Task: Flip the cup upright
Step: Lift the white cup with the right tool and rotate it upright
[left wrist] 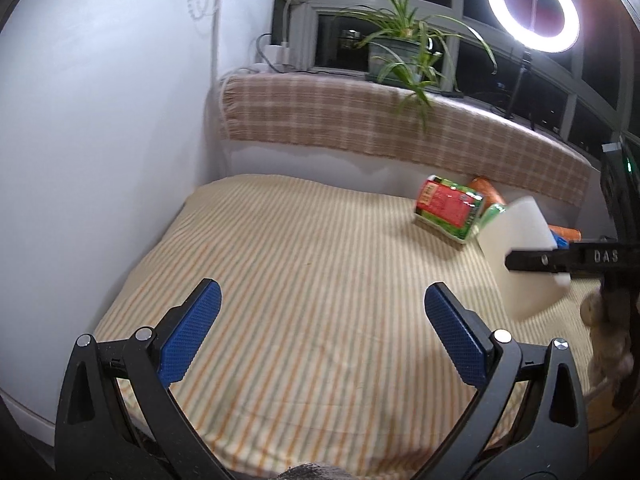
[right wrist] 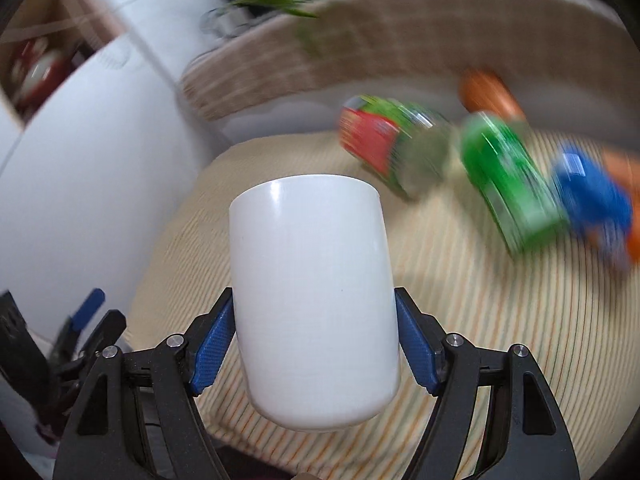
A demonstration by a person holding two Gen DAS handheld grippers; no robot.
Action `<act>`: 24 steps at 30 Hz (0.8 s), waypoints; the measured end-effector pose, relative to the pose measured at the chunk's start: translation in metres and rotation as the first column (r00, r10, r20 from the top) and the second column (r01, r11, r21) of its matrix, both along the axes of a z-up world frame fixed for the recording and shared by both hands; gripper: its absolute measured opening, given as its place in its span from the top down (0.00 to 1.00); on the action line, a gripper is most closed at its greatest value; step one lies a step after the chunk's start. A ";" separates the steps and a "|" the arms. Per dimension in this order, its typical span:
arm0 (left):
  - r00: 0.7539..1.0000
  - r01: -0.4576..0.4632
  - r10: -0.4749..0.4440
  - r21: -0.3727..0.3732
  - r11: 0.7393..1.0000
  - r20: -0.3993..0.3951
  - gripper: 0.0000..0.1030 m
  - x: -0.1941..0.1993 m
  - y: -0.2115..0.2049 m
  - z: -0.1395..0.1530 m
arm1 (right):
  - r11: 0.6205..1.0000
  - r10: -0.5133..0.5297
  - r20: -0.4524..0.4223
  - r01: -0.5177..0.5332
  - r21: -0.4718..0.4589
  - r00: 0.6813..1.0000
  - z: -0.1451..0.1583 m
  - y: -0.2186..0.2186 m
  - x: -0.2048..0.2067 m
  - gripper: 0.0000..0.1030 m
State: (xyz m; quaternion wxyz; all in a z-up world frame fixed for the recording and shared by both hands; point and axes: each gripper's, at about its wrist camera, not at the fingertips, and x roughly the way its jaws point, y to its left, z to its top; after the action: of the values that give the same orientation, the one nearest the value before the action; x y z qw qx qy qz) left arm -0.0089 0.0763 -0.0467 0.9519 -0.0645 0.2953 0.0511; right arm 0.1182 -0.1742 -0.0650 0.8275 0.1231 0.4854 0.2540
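A plain white cup [right wrist: 316, 300] is held between the blue pads of my right gripper [right wrist: 316, 332], lifted above the striped tablecloth [right wrist: 500, 340]. The background in the right wrist view is motion-blurred. In the left wrist view the same cup [left wrist: 516, 252] shows tilted at the right edge, clamped by the right gripper's black finger [left wrist: 560, 262]. I cannot tell which end of the cup is the mouth. My left gripper [left wrist: 320, 328] is open and empty, low over the striped cloth [left wrist: 300, 280], well left of the cup.
A red-and-green package [left wrist: 448, 208] [right wrist: 384, 144], a green package [right wrist: 508, 184], a blue object [right wrist: 592, 196] and orange items [right wrist: 492, 96] lie at the far right of the table. A white wall [left wrist: 100, 160] stands left. A plaid-covered ledge [left wrist: 360, 120] with a potted plant [left wrist: 400, 52] and ring light [left wrist: 532, 8] runs behind.
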 end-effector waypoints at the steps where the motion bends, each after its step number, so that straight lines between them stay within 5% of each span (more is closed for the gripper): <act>1: 1.000 0.008 -0.008 0.001 1.000 0.000 0.00 0.001 -0.004 0.000 | 0.999 -0.040 -0.031 0.041 0.025 0.999 -0.007 -0.012 -0.005 0.27; 12: 0.994 0.113 -0.113 0.009 0.994 -0.007 0.00 0.010 -0.053 0.006 | 0.936 -0.269 -0.203 0.305 0.174 0.941 -0.048 -0.073 -0.021 0.27; 24: 0.984 0.174 -0.176 -0.038 0.984 -0.040 0.00 0.016 -0.071 0.007 | 0.907 -0.304 -0.275 0.366 0.208 0.912 -0.072 -0.089 -0.016 0.25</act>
State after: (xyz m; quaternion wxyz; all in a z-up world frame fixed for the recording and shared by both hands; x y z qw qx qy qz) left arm 0.0072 0.0049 -0.0394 0.9448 -0.0536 0.3212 -0.0365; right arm 0.1026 -0.2637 -0.1374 0.7722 0.3400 0.5151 0.1510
